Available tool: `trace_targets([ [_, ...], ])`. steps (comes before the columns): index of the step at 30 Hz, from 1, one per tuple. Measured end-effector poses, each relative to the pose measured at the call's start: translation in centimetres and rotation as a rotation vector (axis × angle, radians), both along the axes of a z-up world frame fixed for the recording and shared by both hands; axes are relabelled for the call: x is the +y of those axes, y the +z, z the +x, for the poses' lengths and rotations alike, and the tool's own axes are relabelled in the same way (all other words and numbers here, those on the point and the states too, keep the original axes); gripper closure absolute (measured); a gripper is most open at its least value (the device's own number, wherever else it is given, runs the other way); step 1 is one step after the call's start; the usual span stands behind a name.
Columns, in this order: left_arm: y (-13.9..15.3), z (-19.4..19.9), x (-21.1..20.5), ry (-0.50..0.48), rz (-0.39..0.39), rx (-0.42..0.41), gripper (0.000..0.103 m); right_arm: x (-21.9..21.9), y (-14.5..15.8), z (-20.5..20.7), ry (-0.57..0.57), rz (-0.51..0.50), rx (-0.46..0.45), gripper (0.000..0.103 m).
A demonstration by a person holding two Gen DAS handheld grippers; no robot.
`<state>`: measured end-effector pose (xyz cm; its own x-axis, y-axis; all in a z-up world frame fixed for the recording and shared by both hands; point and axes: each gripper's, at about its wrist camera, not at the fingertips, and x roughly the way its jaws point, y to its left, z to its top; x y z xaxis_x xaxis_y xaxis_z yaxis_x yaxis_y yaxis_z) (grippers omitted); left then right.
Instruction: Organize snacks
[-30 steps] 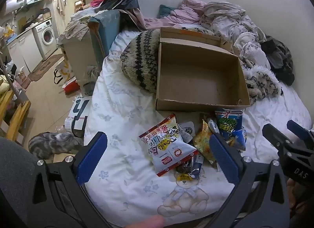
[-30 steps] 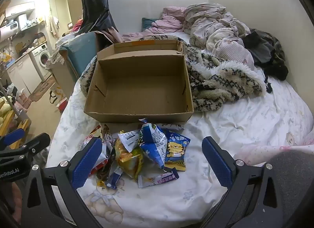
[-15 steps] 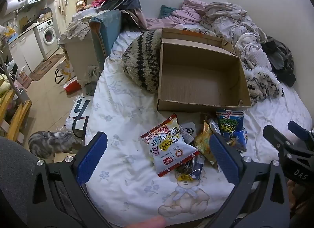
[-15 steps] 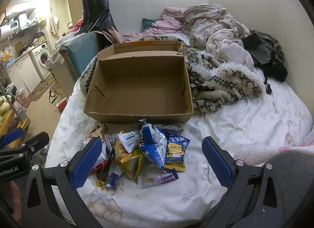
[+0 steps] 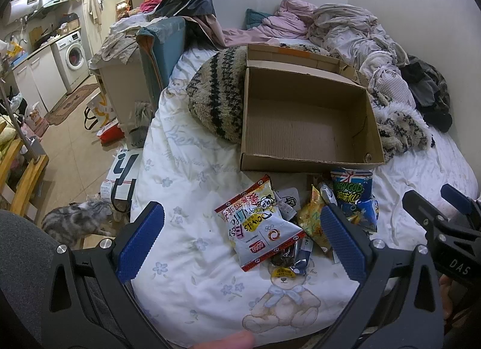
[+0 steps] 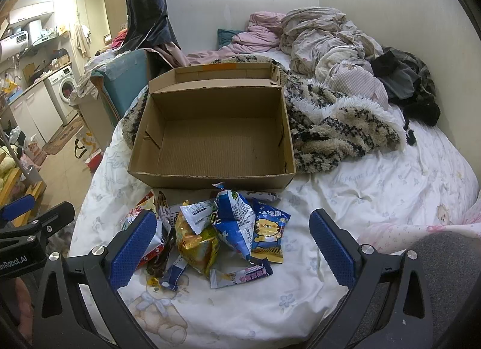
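From the left wrist view, the left hand-held gripper (image 5: 240, 240) hung over the near edge of the bed (image 5: 186, 192), its jaws spread wide and holding nothing. Between its blue pads lay the white packet (image 5: 258, 222), flat on the sheet with its print facing up, which I judged the easiest first pick on that side. Just to its right were the yellow bag (image 5: 312, 222) and the blue bag (image 5: 354, 198), heaped against each other. Behind the heap the box (image 5: 306, 126) stood open and bare inside, its front wall close to the snacks, so each packet would need only a short lift over the rim. A cat (image 5: 75, 222) sat on the floor beside the bed, well apart from the work. The other tool's fingers showed at the right edge.

From the right wrist view, the right hand-held gripper (image 6: 228, 246) was likewise wide and empty, poised low in front of the pile. The blue bag (image 6: 234, 222) stood crumpled at the middle, the yellow bag (image 6: 195, 240) leaning on its left, a bear packet (image 6: 269, 234) flat on its right, and a small bar (image 6: 240, 273) nearest the jaws. The box (image 6: 213, 141) faced it squarely, flap folded back against the blanket (image 6: 336, 135), seemingly set there as the place for everything. Nothing had gone in yet; I took the task as barely begun.
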<state>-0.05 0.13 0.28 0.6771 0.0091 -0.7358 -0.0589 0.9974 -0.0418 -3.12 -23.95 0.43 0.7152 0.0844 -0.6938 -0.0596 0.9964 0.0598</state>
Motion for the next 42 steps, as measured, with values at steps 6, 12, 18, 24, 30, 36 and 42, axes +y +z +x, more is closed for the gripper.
trace_targets([
  [6,0.00,-0.01,-0.01,0.000,0.000,-0.001,0.000,-0.03,0.03,-0.03,0.001,-0.001,-0.001,0.000],
  [12,0.00,-0.02,-0.02,0.000,0.001,-0.001,0.000,-0.02,-0.03,-0.02,0.000,-0.002,-0.002,0.000],
  [18,0.00,-0.03,-0.01,0.000,0.001,-0.001,0.000,-0.03,-0.03,-0.04,0.000,-0.002,-0.001,0.000],
  [24,-0.01,-0.04,-0.02,0.000,0.002,-0.002,0.000,-0.05,-0.05,-0.06,-0.001,-0.003,-0.001,0.000],
  [30,0.10,0.13,0.01,0.002,0.002,-0.004,0.000,-0.05,-0.04,-0.07,0.000,-0.003,-0.001,0.000],
  [36,0.08,0.12,0.01,0.003,0.004,-0.005,0.000,-0.08,-0.02,-0.08,0.000,-0.004,-0.002,0.000],
  [42,0.16,0.17,0.04,0.003,0.004,-0.005,0.000,-0.13,-0.07,-0.06,-0.002,-0.003,0.000,0.000],
])
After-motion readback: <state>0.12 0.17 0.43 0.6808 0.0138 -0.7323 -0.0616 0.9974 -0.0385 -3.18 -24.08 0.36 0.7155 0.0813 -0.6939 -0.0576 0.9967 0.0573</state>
